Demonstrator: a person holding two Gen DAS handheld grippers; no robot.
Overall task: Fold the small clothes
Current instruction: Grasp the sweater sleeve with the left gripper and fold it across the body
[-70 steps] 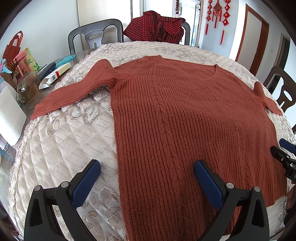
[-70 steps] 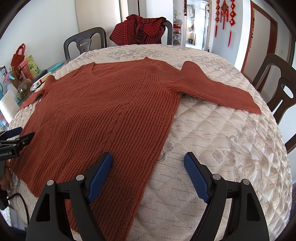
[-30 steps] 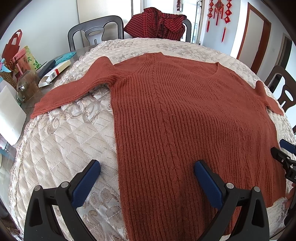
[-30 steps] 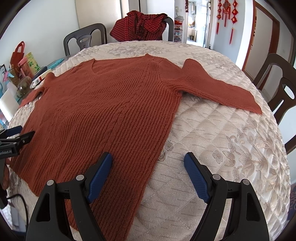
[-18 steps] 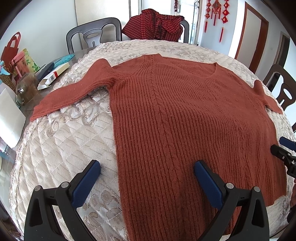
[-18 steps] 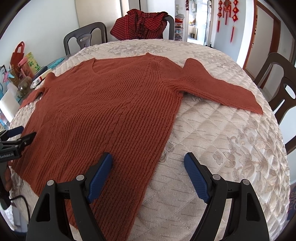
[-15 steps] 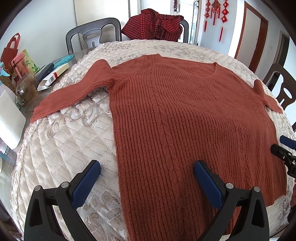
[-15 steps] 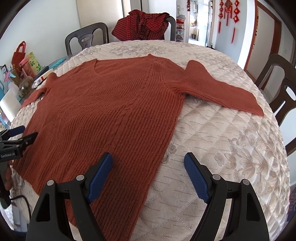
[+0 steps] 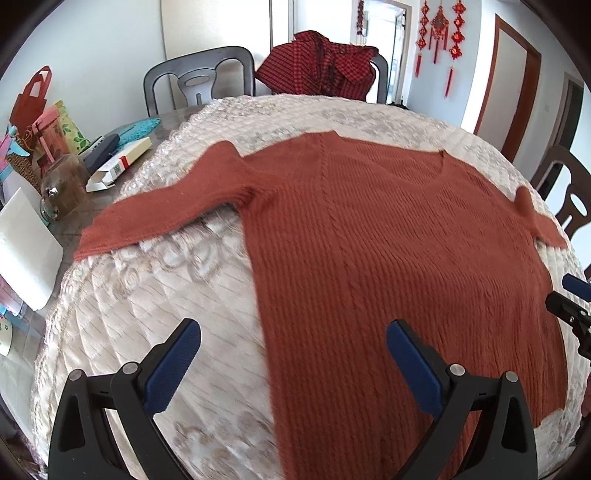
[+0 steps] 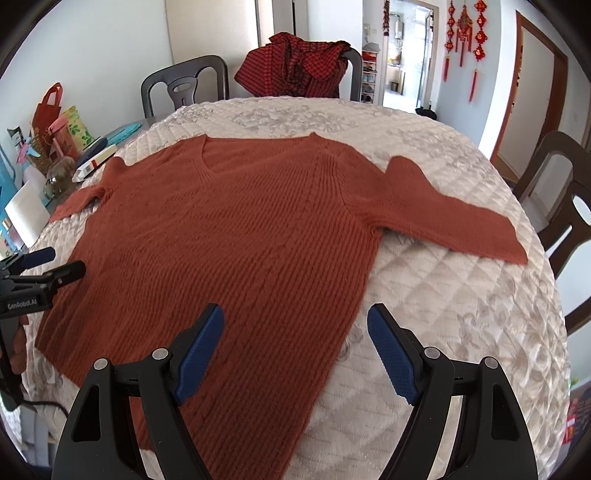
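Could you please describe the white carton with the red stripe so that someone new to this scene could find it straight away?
Start at the round table under the quilted cloth where the rust sweater lies flat. Past the sweater's outstretched sleeve, on bare tabletop, lies the white carton. It is long and flat, with a red stripe and one end flap open, unlike the dark case and glass jar beside it.

Round table w/ cream quilted cover [image 9: 129, 295]; dark chairs [image 9: 199, 79] around it, one draped w/ red plaid cloth [image 10: 295, 62]. White walls, daylight thru far doorway [image 10: 404, 48], brown-framed door [image 10: 535, 81] at right, red hanging ornaments [image 9: 439, 33], gift bags [image 9: 33, 107] at left
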